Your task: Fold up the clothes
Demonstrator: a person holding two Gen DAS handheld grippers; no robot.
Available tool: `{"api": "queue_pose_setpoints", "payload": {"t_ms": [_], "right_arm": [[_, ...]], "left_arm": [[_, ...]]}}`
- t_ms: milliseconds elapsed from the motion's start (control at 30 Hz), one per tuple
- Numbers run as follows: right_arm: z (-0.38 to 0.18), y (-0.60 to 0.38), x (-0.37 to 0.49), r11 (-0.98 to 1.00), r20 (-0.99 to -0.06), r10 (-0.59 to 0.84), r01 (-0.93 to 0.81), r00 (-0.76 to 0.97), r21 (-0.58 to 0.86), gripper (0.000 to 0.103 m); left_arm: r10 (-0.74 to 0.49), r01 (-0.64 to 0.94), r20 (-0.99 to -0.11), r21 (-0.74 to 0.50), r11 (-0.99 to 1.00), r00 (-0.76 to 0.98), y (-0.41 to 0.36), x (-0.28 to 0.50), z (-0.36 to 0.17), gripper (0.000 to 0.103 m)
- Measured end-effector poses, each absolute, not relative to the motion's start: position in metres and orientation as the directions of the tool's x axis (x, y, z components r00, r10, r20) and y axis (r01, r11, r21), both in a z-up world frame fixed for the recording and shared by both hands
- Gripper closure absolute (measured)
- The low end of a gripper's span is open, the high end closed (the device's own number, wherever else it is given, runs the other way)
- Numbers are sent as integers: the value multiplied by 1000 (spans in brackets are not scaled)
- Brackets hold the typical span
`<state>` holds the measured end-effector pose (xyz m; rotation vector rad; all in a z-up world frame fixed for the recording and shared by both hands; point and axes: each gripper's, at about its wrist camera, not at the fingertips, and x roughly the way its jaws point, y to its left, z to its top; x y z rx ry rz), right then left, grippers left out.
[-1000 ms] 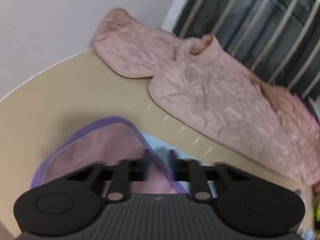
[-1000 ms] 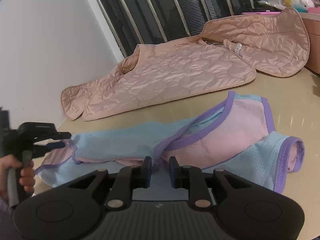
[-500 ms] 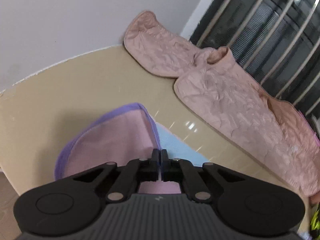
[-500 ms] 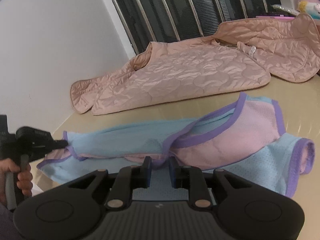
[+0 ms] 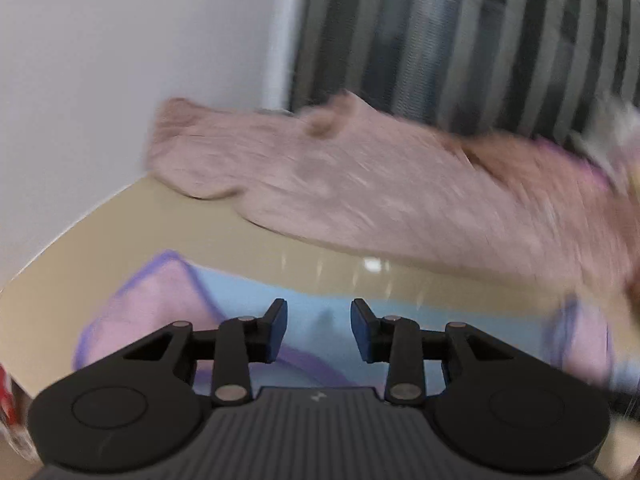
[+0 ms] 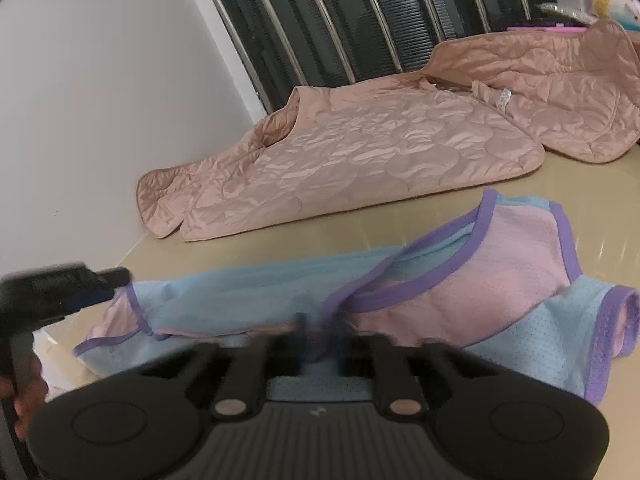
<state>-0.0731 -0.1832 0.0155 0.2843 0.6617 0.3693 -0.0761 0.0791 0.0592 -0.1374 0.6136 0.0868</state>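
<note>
A glossy beige table [image 6: 280,252] runs up to a white wall and a barred window [image 6: 360,20], and along its far side lies a quilted pink jacket [image 6: 360,152], spread open. Nearer me lies the blue and pink mesh top [image 6: 400,300] with purple trim, doubled over along its length, pink inner side showing at the right and one blue sleeve [image 6: 560,332] sticking out toward the table's right edge.

My left gripper [image 5: 319,330] stands with its jaws wide apart over the blue cloth, holding nothing; in the right view it is a dark blur just at the top's left end. My right gripper [image 6: 320,336] is smeared by motion, so I cannot tell whether its jaws have the near edge of the top or merely stand over it.

I judge the top very light, thin and limp, likely to slide on this shiny table and to sag between two holds. The purple binding [image 6: 420,276] is the firmest part, so I would pinch there, at a corner or hem, taking both layers together. The jacket looks puffier and slicker, apt to spring open.
</note>
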Motion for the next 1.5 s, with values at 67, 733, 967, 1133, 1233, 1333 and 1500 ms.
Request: {"api": "queue_pose_setpoints", "payload": {"t_ms": [67,733,967,1133,1233,1333,1500], "right_arm": [[27,-185,-85,896,-495,420,-264,760,356,100],[29,-251,30,981,-647,91,42,757,188,73],[26,-247,17,975,-611,111,33,784,220,102],[53,-266,-66,963,-425,115,4,898,269,101],[26,-269,-106,972,-462,78,36,883,232,101],[1,-276,-128,967,-510,65,73,858,246,96],[19,-286,-139,952,-430,81,58,899,300,65]], "left_arm": [[-2,-79,-589,-111,991,808,66,-77,53,68],[-83,9,-639,-119,993,765,33,-72,35,61],[-84,15,-650,-111,994,755,31,-73,32,61],[-89,18,-642,-116,993,762,31,-75,30,60],[-94,28,-641,-114,993,762,30,-75,30,59],[-102,27,-650,-125,992,753,33,-75,31,59],[-98,25,-648,-121,992,755,36,-78,31,59]]}}
